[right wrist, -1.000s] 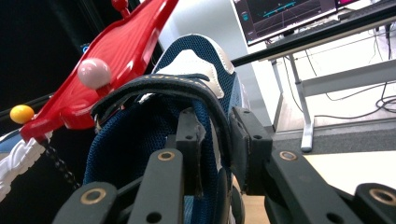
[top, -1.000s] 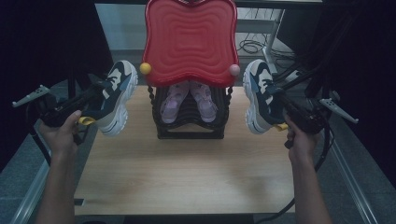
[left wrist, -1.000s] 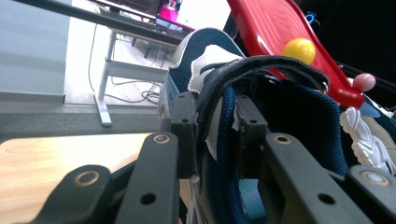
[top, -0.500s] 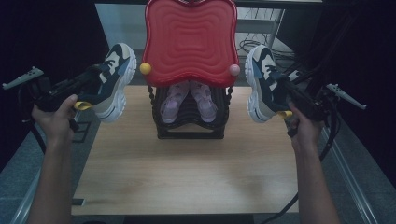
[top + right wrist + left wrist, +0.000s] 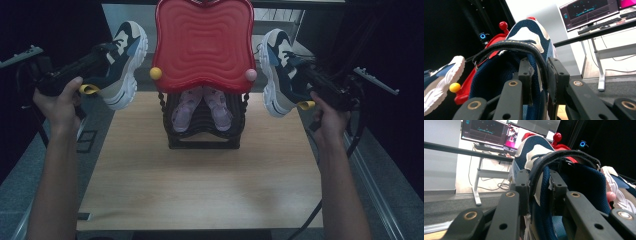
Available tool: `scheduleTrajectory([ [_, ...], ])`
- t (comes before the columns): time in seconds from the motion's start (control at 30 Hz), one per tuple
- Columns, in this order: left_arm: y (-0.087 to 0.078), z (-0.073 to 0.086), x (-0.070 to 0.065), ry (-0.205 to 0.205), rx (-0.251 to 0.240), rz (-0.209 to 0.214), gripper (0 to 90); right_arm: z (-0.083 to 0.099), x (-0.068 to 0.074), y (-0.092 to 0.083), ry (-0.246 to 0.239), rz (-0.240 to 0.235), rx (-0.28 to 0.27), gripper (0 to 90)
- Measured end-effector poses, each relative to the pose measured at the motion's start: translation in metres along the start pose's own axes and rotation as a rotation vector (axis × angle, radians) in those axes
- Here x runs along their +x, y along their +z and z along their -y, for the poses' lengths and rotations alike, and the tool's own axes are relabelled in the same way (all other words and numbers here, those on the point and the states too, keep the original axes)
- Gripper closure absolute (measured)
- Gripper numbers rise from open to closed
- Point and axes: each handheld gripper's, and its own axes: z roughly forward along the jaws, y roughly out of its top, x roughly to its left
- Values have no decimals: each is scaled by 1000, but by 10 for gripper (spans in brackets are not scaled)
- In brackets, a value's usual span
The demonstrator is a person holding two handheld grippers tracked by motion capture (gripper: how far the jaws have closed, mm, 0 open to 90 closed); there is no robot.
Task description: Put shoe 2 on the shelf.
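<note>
- Sneakers are both off the table: we carry the left sneaker [image 5: 122, 65] in the left gripper [image 5: 97, 55] and the right sneaker [image 5: 277, 72] in the right gripper [image 5: 300, 67], each in the air at one side of the red top shelf [image 5: 202, 45] of the shoe rack [image 5: 202, 125].
- Picking up looks done to us; what is left, we judge, is setting the pair down, most likely on that red shelf, which is bare.
- The lower tier already holds a pair of pink shoes [image 5: 202, 107], so that spot is taken.
- In the left gripper view our jaws are closed partway onto the padded collar of the left sneaker [image 5: 541, 170], one pad inside the opening and one outside, gripping the fabric.
- In the right gripper view it is the same: the jaws pinch the collar of the right sneaker [image 5: 529, 52], narrow but not fully closed.
- Each sneaker sits straight ahead of its own jaws, toe pointing away from the hand and sole turned outward or down.
- The red shelf lies inward of each gripper, just beside the sneaker's toe, with the yellow knob [image 5: 156, 73] near the left and the pink knob [image 5: 250, 75] near the right.
</note>
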Motion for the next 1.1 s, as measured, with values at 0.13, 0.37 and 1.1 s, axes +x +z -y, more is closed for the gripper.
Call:
scheduleTrajectory([
  [0.13, 7, -9, -4, 6, -10, -8, 737, -10, 9, 4, -14, -13, -7, 740],
  [0.37, 28, -31, -18, -9, -14, 29, 737, -39, 31, 21, -28, -45, -4, 739],
  [1.1, 99, -70, -69, 80, 21, 55, 737, -75, 82, 99, -59, -82, 67, 738],
])
